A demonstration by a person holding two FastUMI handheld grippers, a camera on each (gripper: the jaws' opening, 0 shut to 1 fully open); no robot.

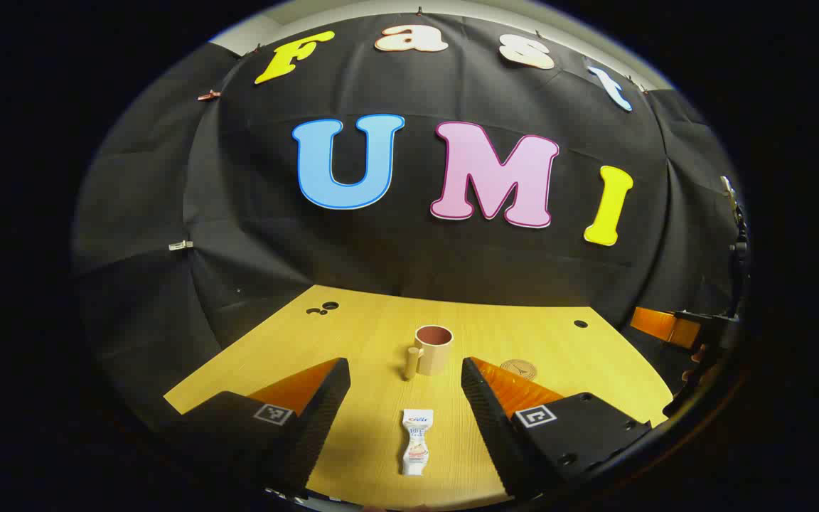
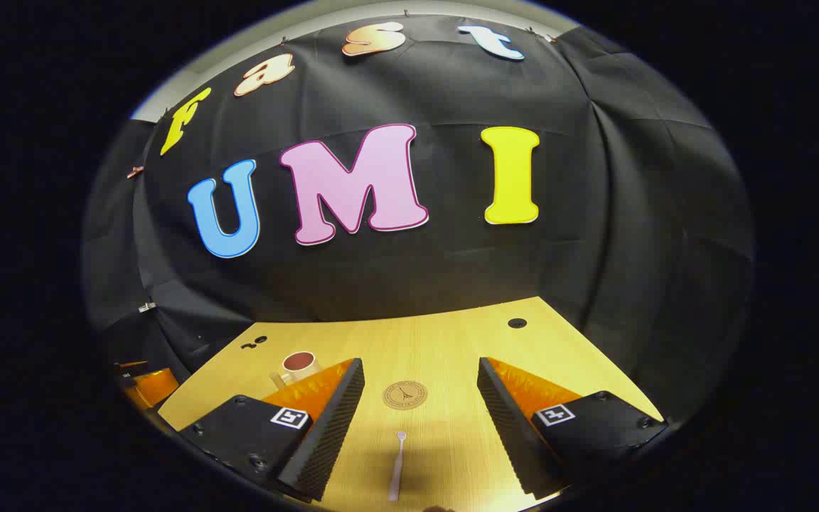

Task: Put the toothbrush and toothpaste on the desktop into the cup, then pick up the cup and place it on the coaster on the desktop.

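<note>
**Desk:** Left gripper view, from the left: what do you hold?

**Caption:** Nothing. Your left gripper (image 1: 405, 384) hangs over the wooden bench (image 1: 566, 348) with its fingers (image 1: 324, 419) spread wide, released. The toothpaste (image 1: 416, 441) lies flat on the bench between them, touching neither. Beyond it the cup (image 1: 432, 350) stands upright, handle toward your left. The coaster (image 1: 519, 370) lies to the right of the cup, partly behind the right finger. At the far right edge, what may be your other gripper shows, too cut off to be sure.

**Desk:** And the right gripper view?

**Caption:** The cup (image 2: 300, 366) peeks out behind the left finger. Your right gripper (image 2: 420, 398) is also spread open, empty. The toothbrush (image 2: 397, 466) lies on the bench (image 2: 452, 334) between the fingers (image 2: 331, 427), head pointing away, with the coaster (image 2: 404, 395) just beyond it.
</note>
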